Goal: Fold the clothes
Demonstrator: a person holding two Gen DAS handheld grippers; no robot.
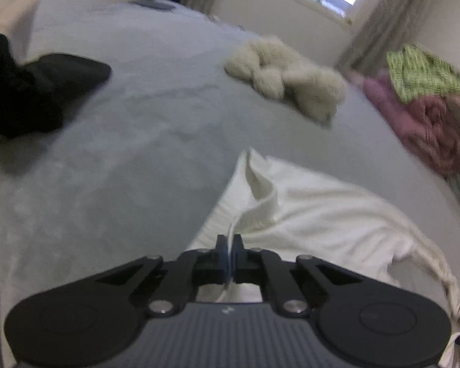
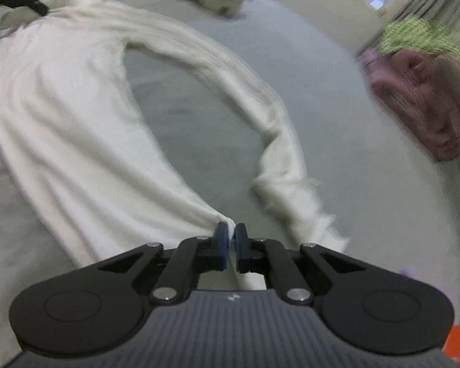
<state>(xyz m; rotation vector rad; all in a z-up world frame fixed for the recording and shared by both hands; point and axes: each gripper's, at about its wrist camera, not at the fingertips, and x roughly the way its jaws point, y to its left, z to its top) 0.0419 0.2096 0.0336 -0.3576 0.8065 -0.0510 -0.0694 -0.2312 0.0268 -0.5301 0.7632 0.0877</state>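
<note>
White long-sleeved top (image 2: 64,116) stretches away from you on the grey bed (image 2: 199,116); your left hand-held gripper (image 1: 229,245) and right hand-held gripper (image 2: 230,236) each pinch its near edge.

No text or label can be read anywhere.

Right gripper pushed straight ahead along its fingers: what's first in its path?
The right gripper is shut on the white sweater and would first plough into that fabric bunched at its tips. Past it lies bare grey bedsheet, then probably the arched sleeve; depth is unclear.
</note>
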